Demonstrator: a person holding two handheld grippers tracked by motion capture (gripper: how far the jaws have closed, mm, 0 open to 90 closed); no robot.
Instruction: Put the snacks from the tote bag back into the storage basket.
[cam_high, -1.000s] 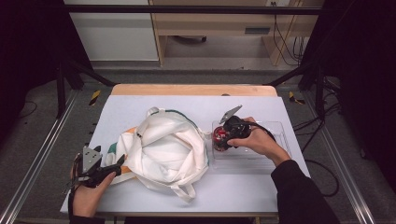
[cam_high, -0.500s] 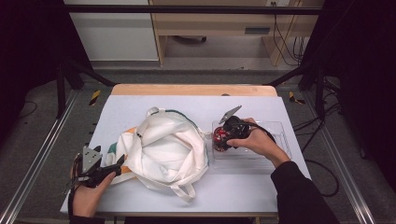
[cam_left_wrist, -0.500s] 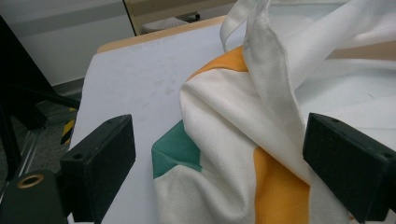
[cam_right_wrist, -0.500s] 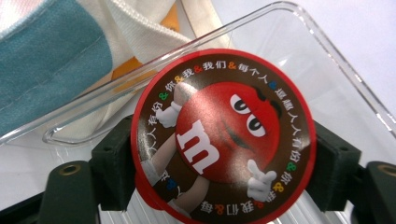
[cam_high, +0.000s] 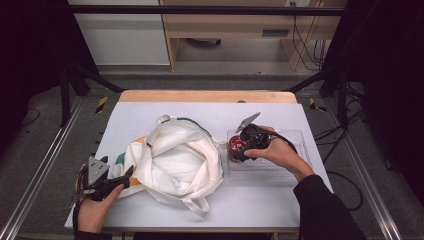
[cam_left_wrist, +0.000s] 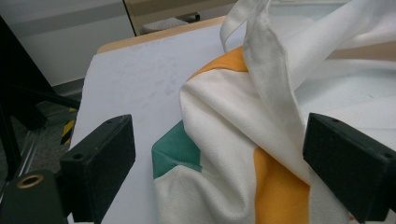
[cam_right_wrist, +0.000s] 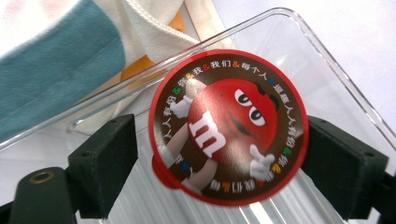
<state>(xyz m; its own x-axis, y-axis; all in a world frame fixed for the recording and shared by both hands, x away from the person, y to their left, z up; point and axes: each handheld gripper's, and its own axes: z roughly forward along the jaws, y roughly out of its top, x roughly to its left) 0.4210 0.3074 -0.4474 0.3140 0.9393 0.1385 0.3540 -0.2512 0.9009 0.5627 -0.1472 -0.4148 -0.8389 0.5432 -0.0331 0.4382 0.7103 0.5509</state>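
Nothing has shifted since a second ago. Our right gripper (cam_high: 239, 148) holds its jaws spread around the round red-and-brown M&M's candy tub (cam_right_wrist: 228, 127) inside the clear plastic tray (cam_high: 295, 165), the right jaw touching it. Our left gripper (cam_high: 119, 181) rests at the white cloth tote bag (cam_high: 175, 160), jaws spread about its green-and-orange corner.

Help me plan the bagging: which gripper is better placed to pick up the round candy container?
The right gripper. Its jaws already stand open on either side of the candy container in the clear tray. The left gripper sits across the table, open at the tote bag's edge.
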